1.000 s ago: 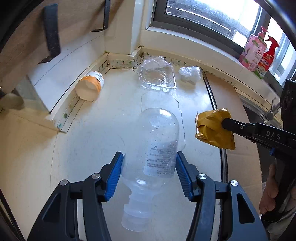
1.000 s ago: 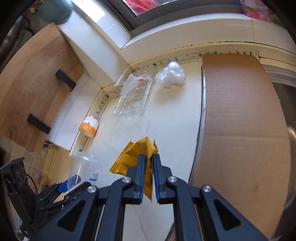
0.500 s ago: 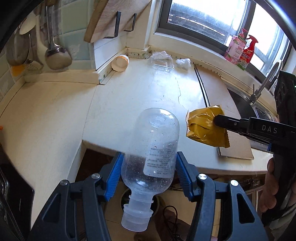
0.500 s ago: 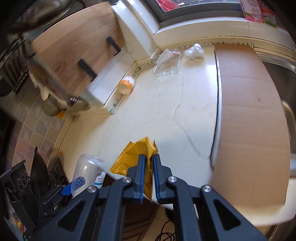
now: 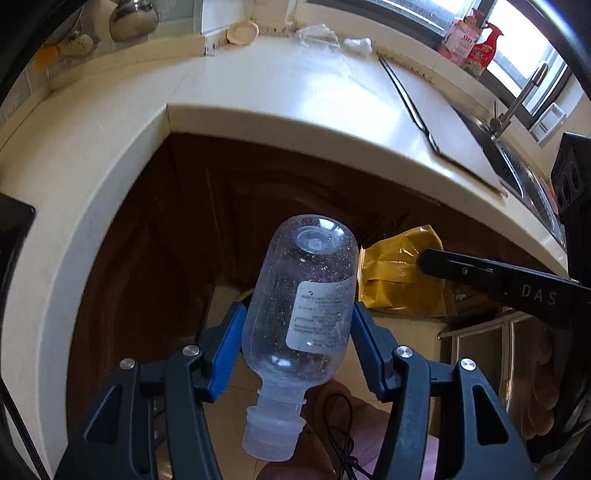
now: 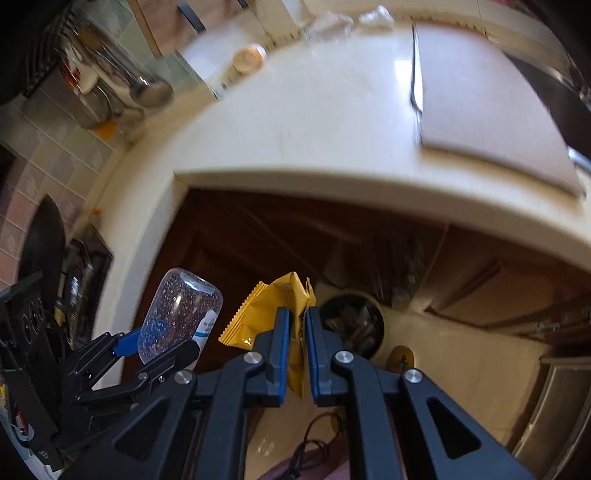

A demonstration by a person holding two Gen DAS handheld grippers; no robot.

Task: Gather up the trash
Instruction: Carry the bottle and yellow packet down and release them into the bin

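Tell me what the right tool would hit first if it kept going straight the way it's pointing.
Probably the trash bin on the floor: the right tool, shut on the yellow wrapper, points down past the counter edge toward its open mouth. Nothing else shows in that line, though depth is unclear.

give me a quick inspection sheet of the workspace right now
surface: cream counter, both tongs held out past its front edge, above the floor
job's things: clear bottle in the left tongs, cap toward the camera; yellow wrapper in the right tongs; bin on the floor below
clutter: cup on its side, plastic tray and white wad at the back of the counter
grippers: both shut on their loads
cables: black cord on the floor
surroundings: sink with tap, cardboard sheet, spray bottles on the sill, dark cabinets below
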